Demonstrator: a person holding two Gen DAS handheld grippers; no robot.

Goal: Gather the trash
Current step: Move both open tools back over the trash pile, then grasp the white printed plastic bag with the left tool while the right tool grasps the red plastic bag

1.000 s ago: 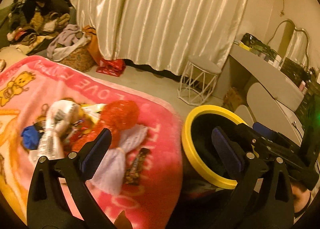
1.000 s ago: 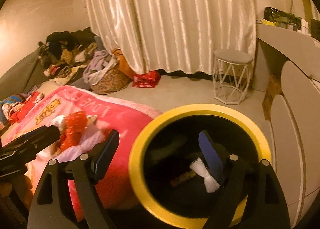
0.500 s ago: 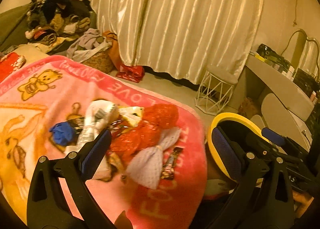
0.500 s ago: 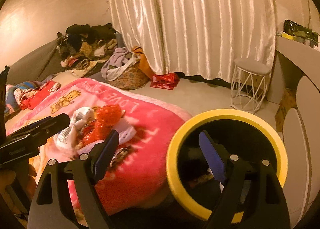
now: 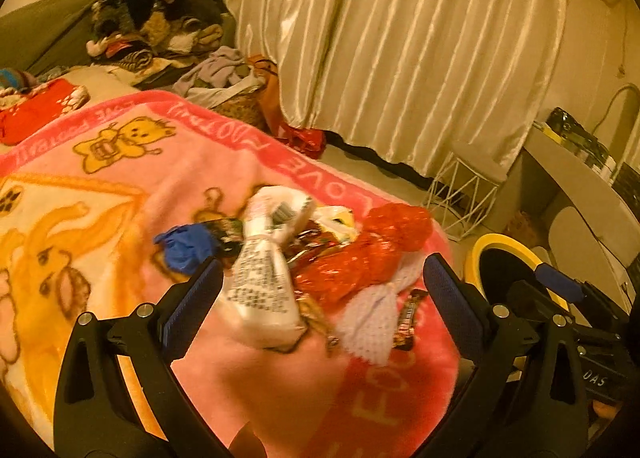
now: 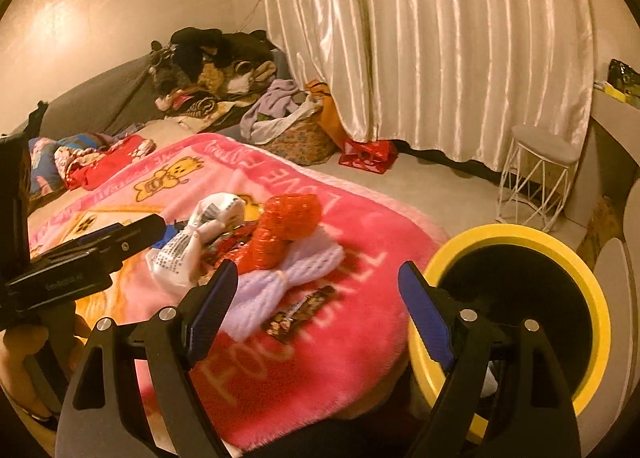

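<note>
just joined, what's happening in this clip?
A person is collecting trash off a bed using two handheld claws. Both the left claw and the right claw are open and empty, hovering over the pink teddy-bear blanket. The litter pile sits on it: a white printed plastic bag, a red crinkly wrapper, a white mesh foam sleeve, a dark candy-bar wrapper and a blue crumpled scrap. The yellow-rimmed black bin stands beside the bed.
</note>
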